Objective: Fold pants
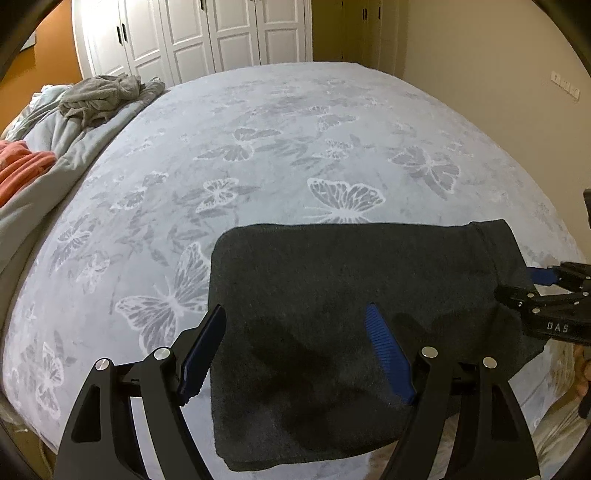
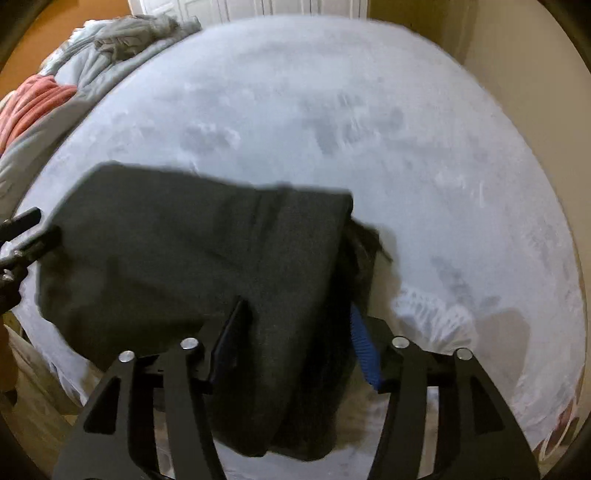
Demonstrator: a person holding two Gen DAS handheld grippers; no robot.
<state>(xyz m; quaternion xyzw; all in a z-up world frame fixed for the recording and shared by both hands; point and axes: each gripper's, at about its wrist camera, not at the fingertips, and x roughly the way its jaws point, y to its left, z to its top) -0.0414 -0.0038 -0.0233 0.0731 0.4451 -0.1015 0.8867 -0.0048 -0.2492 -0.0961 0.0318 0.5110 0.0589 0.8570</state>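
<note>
The dark grey pants (image 1: 351,295) lie folded into a compact rectangle on the near part of the bed. My left gripper (image 1: 295,314) is open, its jaws spread wide over the left half of the folded pants. My right gripper (image 2: 297,314) is open too, its fingers straddling the right end of the pants (image 2: 207,258). It shows in the left wrist view (image 1: 550,295) at the pants' right edge. The right wrist view is motion-blurred. The left gripper's tips (image 2: 22,229) show at the far left there.
The bed (image 1: 295,147) has a pale blue cover with butterfly prints. A heap of grey and orange bedding and clothes (image 1: 74,122) lies along its left side. White wardrobe doors (image 1: 192,33) stand behind the bed. A wall is to the right.
</note>
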